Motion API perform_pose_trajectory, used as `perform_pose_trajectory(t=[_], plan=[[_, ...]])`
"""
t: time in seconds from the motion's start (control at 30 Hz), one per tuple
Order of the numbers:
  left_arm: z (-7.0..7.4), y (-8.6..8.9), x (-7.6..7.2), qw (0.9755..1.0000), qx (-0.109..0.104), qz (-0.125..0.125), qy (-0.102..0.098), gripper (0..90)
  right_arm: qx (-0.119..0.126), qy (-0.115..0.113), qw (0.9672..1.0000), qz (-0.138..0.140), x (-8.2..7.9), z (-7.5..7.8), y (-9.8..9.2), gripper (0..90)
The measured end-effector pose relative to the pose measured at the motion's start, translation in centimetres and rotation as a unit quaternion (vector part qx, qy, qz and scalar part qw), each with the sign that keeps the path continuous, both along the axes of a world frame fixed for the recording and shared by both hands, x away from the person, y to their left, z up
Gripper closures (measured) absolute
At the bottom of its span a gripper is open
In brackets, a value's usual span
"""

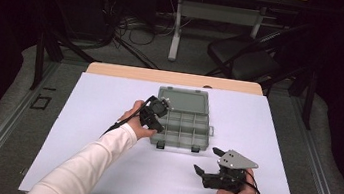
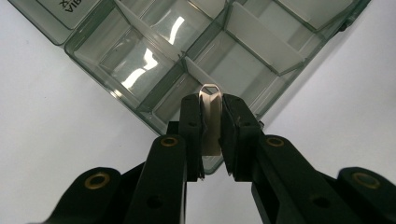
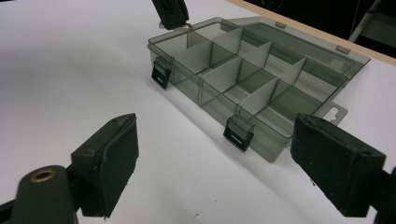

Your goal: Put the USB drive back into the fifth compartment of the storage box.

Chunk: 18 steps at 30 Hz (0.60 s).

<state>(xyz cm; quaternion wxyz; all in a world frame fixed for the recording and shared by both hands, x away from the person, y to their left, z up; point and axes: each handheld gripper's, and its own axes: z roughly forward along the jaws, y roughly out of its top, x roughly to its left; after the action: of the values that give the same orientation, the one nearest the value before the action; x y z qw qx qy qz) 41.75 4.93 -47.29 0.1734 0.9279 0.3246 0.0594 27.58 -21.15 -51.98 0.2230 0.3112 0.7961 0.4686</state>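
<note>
While its two black jaws are pressed in on a small flat silvery metal piece with a looped top end (image 2: 211, 122), the left gripper (image 1: 153, 113) hangs over the near left corner of a smoky grey, see-through plastic organiser box (image 1: 184, 124). In the left gripper view the metal piece stands upright between the pads, its loop poking just above the jaw tips, and below it lie the box's outer wall and a corner compartment (whether the piece touches the box cannot be told). The person's left hand (image 1: 135, 121), in a long white sleeve (image 1: 85, 164), wraps the gripper from the left side.

The right gripper (image 1: 207, 174) sits well apart from the box, low over the table near its front edge, held by the person's right hand (image 1: 240, 193). Its jaws stand wide apart with nothing between them; the right gripper view shows bare white surface in the gap. A grey three-cornered plate (image 1: 236, 160) tops it.

The box lies open near the middle of the white table top (image 1: 109, 99), its lid (image 1: 183, 100) folded flat toward the far side. Pale dividers split the tray into compartments, and two black latches (image 3: 238, 133) hang on its near wall. Beyond the white sheet runs a strip of wooden table edge (image 1: 128, 72); farther off stand a dark chair (image 1: 246, 56) and a tangle of cables on the floor (image 1: 133, 29).
</note>
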Motion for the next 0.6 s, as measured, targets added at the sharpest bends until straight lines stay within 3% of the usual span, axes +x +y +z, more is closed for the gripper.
perform_pose_trajectory(t=[0.6], plan=[[-1.03, -0.73, 0.64, 0.9999, 0.013, -0.002, 0.008, 79.0, -0.001, 0.002, 1.0000, 0.001, -0.03, -0.05, 0.02, 15.0]])
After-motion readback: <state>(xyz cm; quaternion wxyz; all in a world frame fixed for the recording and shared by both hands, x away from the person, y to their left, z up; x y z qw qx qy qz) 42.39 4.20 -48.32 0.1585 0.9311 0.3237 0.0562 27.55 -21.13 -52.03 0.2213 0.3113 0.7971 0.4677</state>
